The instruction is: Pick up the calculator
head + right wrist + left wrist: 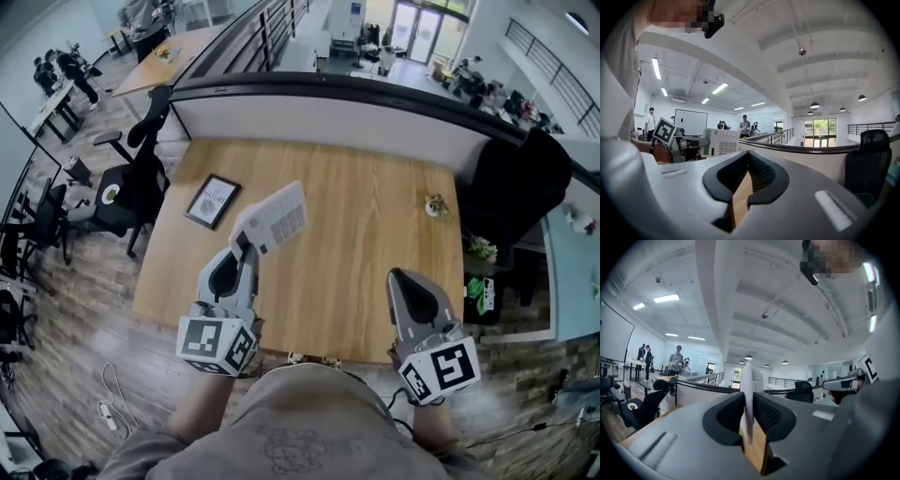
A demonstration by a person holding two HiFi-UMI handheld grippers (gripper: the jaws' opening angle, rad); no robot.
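Observation:
The calculator [277,217] is white and flat with grey keys, and it hangs tilted above the wooden table [375,244]. My left gripper [246,242] is shut on its near edge. In the left gripper view the calculator [746,394] stands edge-on, pinched between the dark pads of the left gripper [748,420]. My right gripper [398,278] hovers over the table's front right and is shut with nothing in it. In the right gripper view, the right gripper [746,157] has its pads together, and the calculator [721,141] shows off to the left with its keys facing me.
A framed picture [213,201] lies on the table at the back left. A small plant [434,205] stands at the back right. A low partition [328,108] runs along the far edge. Office chairs stand to the left [131,187] and to the right [516,183].

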